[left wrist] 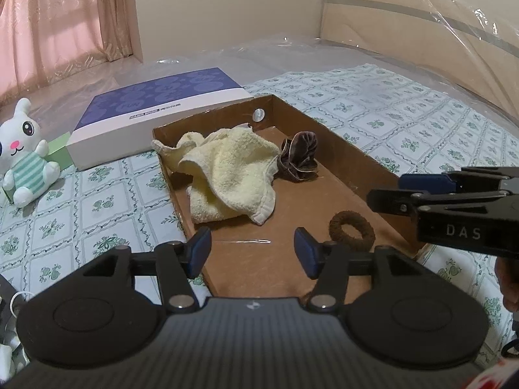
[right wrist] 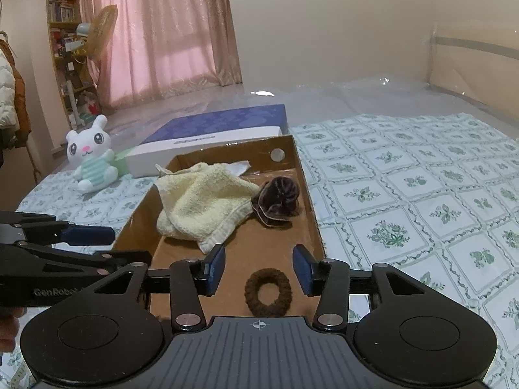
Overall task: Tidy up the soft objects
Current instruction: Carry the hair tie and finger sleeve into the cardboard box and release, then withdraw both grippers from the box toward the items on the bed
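A shallow brown cardboard box [left wrist: 356, 159] [right wrist: 311, 194] lies on the bed. In it are a crumpled pale yellow towel [left wrist: 227, 175] [right wrist: 201, 201], a dark purple scrunchie [left wrist: 298, 160] [right wrist: 277, 201] and a brown fuzzy hair tie [left wrist: 352, 230] [right wrist: 268, 291]. My left gripper [left wrist: 253, 253] is open and empty over the box's near end. My right gripper [right wrist: 259, 269] is open and empty, just above the brown hair tie, which lies between its fingers. A white plush rabbit [left wrist: 24, 152] [right wrist: 92, 155] sits on the bed to the left of the box.
A purple and white flat box [left wrist: 155, 113] [right wrist: 211, 136] lies behind the cardboard box, with a green item [left wrist: 60, 152] beside the rabbit. The bed has a floral sheet [left wrist: 421, 120] [right wrist: 421, 194] and clear plastic. Curtains and a bookshelf [right wrist: 65, 32] stand beyond.
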Action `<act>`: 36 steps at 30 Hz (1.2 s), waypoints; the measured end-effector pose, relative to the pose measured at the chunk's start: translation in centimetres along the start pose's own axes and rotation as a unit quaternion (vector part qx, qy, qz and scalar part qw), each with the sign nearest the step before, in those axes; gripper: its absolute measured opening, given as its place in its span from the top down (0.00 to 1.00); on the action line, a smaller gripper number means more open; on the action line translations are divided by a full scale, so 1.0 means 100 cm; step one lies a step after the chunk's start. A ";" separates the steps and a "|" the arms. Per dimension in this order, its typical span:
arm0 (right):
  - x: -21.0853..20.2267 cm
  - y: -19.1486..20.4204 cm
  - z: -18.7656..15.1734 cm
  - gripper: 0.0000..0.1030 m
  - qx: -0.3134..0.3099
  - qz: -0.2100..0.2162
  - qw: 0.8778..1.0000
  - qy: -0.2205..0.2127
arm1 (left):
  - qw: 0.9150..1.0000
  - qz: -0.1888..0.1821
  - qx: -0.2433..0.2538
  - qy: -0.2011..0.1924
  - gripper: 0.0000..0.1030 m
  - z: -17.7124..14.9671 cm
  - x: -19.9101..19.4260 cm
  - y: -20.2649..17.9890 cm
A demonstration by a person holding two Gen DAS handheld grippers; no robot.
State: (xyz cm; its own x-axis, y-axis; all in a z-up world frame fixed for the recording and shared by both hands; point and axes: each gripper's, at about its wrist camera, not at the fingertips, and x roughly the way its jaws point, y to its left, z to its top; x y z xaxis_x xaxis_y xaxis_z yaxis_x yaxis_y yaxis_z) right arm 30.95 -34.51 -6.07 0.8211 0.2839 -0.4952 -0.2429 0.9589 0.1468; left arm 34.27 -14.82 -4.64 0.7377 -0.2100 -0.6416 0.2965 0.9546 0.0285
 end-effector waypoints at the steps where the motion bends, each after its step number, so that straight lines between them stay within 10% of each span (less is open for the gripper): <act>1: -0.001 -0.001 -0.001 0.55 0.002 -0.001 1.000 0.002 | 1.000 0.000 -0.002 0.000 0.47 0.000 -0.001 0.001; 36: -0.083 0.039 -0.023 0.54 0.029 0.014 0.999 -0.010 | 0.998 -0.002 -0.052 -0.030 0.46 -0.038 -0.113 0.020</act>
State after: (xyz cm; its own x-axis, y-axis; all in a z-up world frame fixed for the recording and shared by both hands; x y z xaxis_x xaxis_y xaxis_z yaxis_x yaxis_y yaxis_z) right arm 21.96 -33.14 -3.36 0.8242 0.3102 -0.4738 -0.2359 0.9487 0.2107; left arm 24.28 -9.71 -0.25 0.7732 -0.2224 -0.5939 0.2363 0.9701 -0.0556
